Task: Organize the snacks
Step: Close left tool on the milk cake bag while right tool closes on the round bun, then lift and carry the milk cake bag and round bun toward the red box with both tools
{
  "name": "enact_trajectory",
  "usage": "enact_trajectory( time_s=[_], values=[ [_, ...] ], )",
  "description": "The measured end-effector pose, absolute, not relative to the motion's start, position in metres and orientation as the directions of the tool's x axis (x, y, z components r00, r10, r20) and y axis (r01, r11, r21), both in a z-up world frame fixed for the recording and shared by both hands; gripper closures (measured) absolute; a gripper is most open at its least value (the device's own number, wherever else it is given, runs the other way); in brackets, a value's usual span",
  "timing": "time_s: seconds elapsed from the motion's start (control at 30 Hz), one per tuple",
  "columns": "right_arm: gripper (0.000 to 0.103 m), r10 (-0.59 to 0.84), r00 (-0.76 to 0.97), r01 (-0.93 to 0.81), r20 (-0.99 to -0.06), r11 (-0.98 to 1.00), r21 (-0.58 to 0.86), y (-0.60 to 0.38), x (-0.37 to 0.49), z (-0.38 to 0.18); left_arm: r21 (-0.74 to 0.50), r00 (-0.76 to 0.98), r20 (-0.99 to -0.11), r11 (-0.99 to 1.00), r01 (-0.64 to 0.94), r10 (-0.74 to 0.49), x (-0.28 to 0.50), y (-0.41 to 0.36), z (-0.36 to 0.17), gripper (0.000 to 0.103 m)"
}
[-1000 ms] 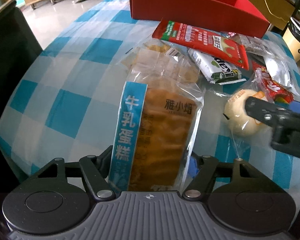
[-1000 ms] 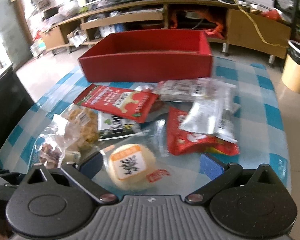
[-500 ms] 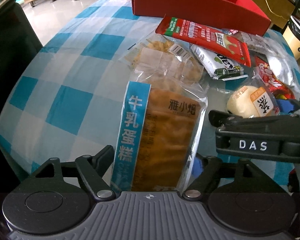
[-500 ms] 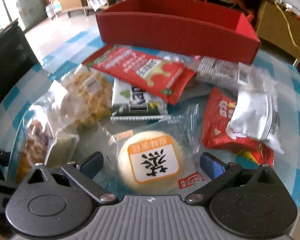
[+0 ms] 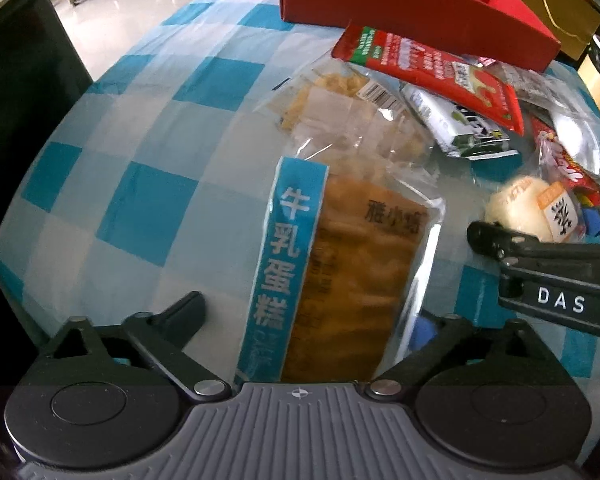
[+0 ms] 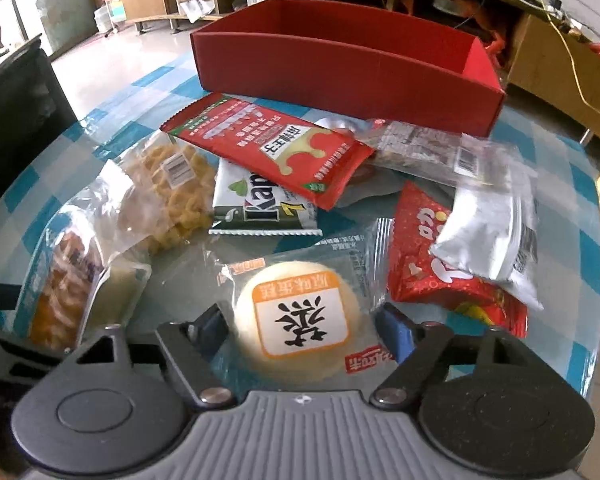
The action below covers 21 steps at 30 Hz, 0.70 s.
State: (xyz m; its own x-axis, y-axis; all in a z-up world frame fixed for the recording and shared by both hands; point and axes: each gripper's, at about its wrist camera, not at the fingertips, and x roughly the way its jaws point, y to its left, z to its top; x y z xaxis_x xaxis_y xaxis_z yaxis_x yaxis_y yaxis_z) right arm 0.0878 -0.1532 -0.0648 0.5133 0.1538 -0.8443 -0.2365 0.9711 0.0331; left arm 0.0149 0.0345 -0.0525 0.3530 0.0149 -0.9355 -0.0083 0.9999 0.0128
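My left gripper [image 5: 308,316] is open, its fingers on either side of a clear bag of brown cake with a blue strip [image 5: 340,272] lying on the checked tablecloth. My right gripper [image 6: 304,328] has closed in around a round pale bun in clear wrap with an orange-edged label [image 6: 300,320]; its blue pads sit at the bun's sides. The bun also shows in the left wrist view [image 5: 528,212], with the right gripper's black finger in front of it. A red box [image 6: 340,60] stands open at the table's far side.
Between the bun and the box lie a long red packet [image 6: 272,148], a white and green packet [image 6: 256,208], a clear bag of yellow snacks [image 6: 172,196], a red candy bag [image 6: 432,272] and a silver pouch [image 6: 484,232]. A dark chair stands at the left.
My right gripper has moved forward and down over the bun and its fingers have narrowed onto it. My left gripper's fingers have spread wider around the cake bag.
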Motion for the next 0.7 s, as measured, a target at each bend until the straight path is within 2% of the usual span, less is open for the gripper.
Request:
enact_trajectory(
  time_s=[0.07, 0.1, 0.13, 0.7],
  values=[
    [0.027, 0.151, 0.513, -0.240, -0.845, 0.970, 0.028, -0.156, 0.081, -0.063, 0.021, 0.360, -0.933, 1.000, 0.000, 0.020, 0.012, 0.032, -0.049, 0.017],
    [0.028, 0.147, 0.512, -0.240, -0.846, 0.970, 0.023, -0.157, 0.078, -0.062, 0.017, 0.365, -0.931, 1.000, 0.007, 0.013, 0.011, 0.030, -0.047, 0.027],
    [0.028, 0.148, 0.512, -0.241, -0.846, 0.970, 0.023, -0.158, 0.075, -0.061, 0.015, 0.365, -0.931, 1.000, 0.014, 0.009, 0.009, 0.028, -0.044, 0.028],
    [0.029, 0.170, 0.576, -0.202, -0.800, 0.977, 0.062, -0.177, 0.059, -0.032, -0.006, 0.406, -0.914, 0.999, 0.032, -0.019, 0.007, 0.021, -0.021, 0.032]
  ],
)
